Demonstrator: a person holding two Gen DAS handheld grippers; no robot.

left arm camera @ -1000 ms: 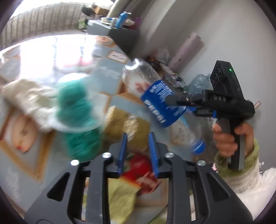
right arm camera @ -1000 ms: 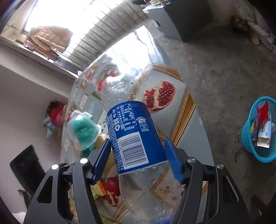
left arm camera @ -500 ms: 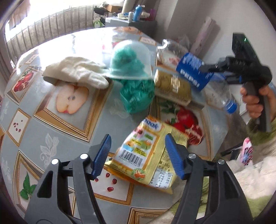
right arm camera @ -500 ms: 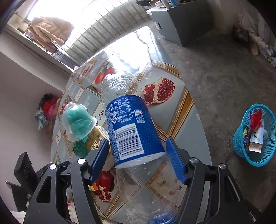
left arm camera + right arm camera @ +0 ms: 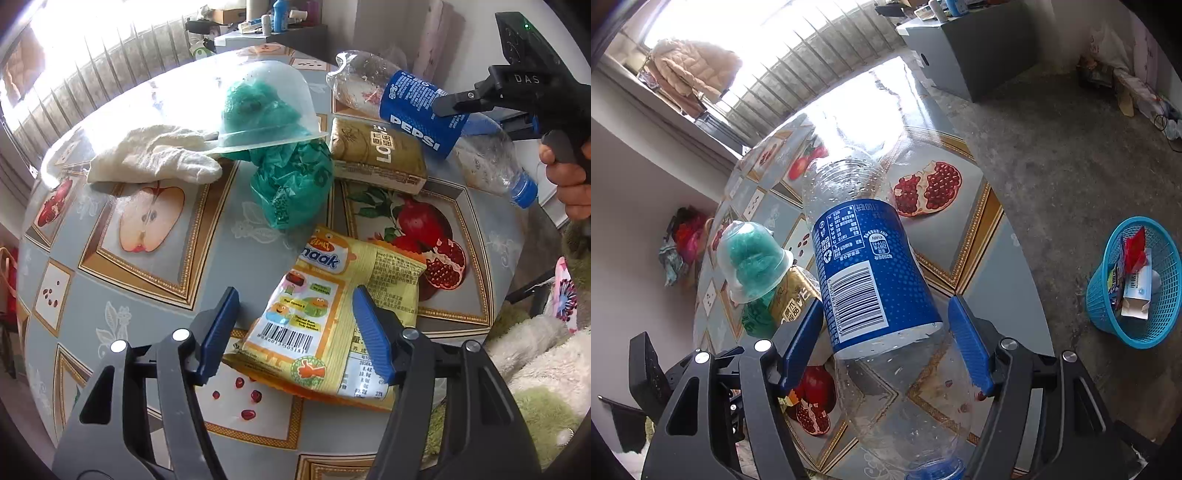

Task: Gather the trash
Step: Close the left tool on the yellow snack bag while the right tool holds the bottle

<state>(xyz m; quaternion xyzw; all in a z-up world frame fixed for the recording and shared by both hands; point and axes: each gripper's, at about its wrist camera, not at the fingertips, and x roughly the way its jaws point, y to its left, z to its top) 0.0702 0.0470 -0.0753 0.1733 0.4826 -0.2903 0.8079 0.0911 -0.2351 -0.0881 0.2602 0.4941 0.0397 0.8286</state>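
Observation:
A yellow snack bag (image 5: 332,314) lies flat on the fruit-patterned table (image 5: 147,295) near its front edge. My left gripper (image 5: 295,295) hovers over the bag, one blue pad on each side. Its jaws are closing and neither pad presses on the bag. My right gripper (image 5: 885,302) is shut on an empty Pepsi bottle (image 5: 871,266) with a blue label. It holds the bottle tilted above the table, cap toward the camera. The bottle (image 5: 417,107) also appears at the upper right of the left wrist view, beside a person's hand (image 5: 565,173).
A clear plastic cup (image 5: 266,107) sits upturned over a crumpled green bag (image 5: 291,184). Near them lie a gold packet (image 5: 376,155) and a white cloth (image 5: 155,158). A blue basket (image 5: 1137,325) holding trash stands on the concrete floor, right of the table.
My left gripper swung down toward the table and its jaws went from narrow to wide, now straddling the yellow bag. The right gripper still holds the bottle and has barely moved.

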